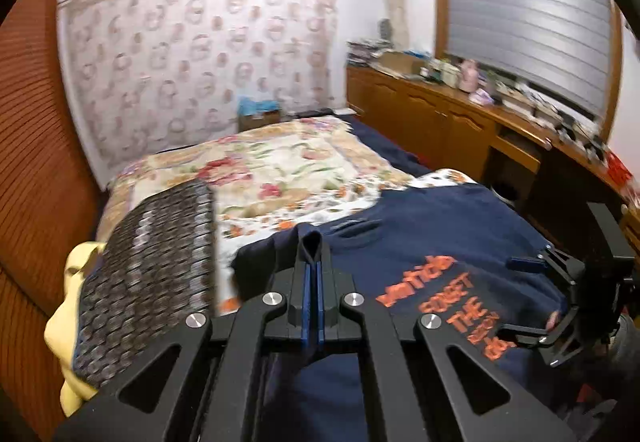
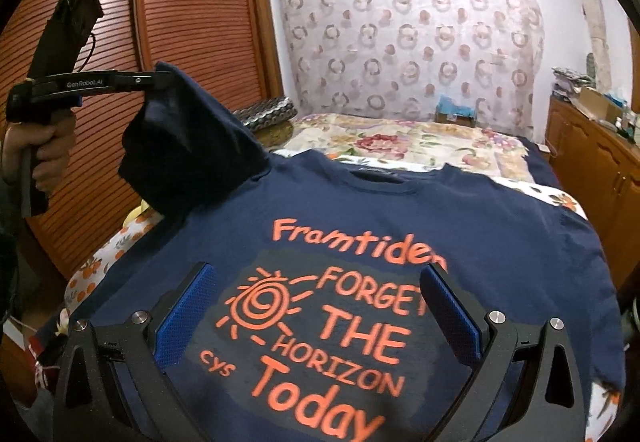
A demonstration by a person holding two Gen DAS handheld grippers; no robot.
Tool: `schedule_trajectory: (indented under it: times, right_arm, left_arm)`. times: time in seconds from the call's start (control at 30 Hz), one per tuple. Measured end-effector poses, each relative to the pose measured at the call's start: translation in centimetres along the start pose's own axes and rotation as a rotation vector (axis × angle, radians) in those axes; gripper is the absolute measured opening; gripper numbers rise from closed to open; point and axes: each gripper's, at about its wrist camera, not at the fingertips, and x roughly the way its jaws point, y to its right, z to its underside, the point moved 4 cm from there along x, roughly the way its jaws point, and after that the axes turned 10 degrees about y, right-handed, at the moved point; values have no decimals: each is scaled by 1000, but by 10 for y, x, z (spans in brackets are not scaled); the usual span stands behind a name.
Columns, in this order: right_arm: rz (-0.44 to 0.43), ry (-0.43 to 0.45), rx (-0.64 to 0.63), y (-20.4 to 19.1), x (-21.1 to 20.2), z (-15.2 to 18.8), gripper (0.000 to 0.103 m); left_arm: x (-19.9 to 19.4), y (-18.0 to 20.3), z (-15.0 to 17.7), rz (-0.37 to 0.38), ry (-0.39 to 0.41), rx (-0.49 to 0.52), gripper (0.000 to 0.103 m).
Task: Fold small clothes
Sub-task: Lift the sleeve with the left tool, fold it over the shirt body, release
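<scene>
My left fingers [image 1: 313,242] pinch the navy T-shirt's [image 2: 360,210] sleeve, raised off the bed [image 2: 420,138]; right fingers [image 2: 316,314] gape above its chest. Light, limp cotton; grip hems, not middles.

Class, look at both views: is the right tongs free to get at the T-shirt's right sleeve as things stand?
Probably yes. The right tongs hang open over the print of the T-shirt, and its right sleeve lies flat with nothing on it. The left tongs hold the other sleeve, well aside.
</scene>
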Motion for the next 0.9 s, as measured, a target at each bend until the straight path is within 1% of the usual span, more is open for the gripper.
schedule_trajectory:
  times: [0.13, 0.17, 0.2, 0.27, 0.3, 0.33, 0.37, 0.4, 0.47, 0.53, 0.63, 0.7, 0.73, 0.77, 0.83, 0.9]
  right_arm:
    - [24, 7, 18, 5, -5, 4, 101]
    - [29, 6, 22, 4, -5, 5, 101]
    - [33, 4, 27, 4, -6, 5, 101]
    - [43, 2, 31, 3, -7, 7, 101]
    - [49, 1, 29, 1, -7, 5, 101]
    - [53, -1, 28, -1, -8, 2, 101]
    - [58, -2, 25, -3, -7, 2, 101]
    - [61, -3, 24, -4, -6, 1, 101]
    - [59, -6, 20, -10, -3, 0, 101]
    - [52, -13, 11, -17, 4, -1, 101]
    - [26, -34, 2, -23, 19, -3, 91]
    - [10, -50, -1, -23, 32, -7, 78]
    - [2, -59, -6, -27, 38, -8, 75]
    - [-12, -73, -15, -34, 47, -7, 68]
    - [-47, -108, -25, -42, 63, -6, 60]
    - [-73, -156, -41, -50, 80, -4, 56]
  left_arm:
    - [16, 28, -4, 21, -17, 26, 5]
    - [19, 33, -2, 21, -31, 36, 13]
    - [20, 35, -1, 23, -34, 38, 28]
    - [19, 36, 5, 46, -28, 28, 44]
    - [18, 34, 8, 51, -30, 23, 46]
    - [15, 29, 14, 49, -34, 14, 55]
    - [14, 30, 16, 42, -34, 9, 69]
    - [14, 28, 20, 31, -31, 0, 80]
    - [9, 19, 32, 13, -25, -27, 81]
    - [7, 8, 50, -10, -52, -46, 81]
    - [11, -5, 80, -62, -94, -47, 81]
    - [15, -9, 100, -84, -127, -50, 81]
    - [17, -10, 108, -86, -141, -54, 81]
    - [20, -10, 116, -89, -156, -58, 81]
    - [25, -15, 134, -102, -193, -68, 81]
    - [29, -19, 148, -114, -224, -73, 81]
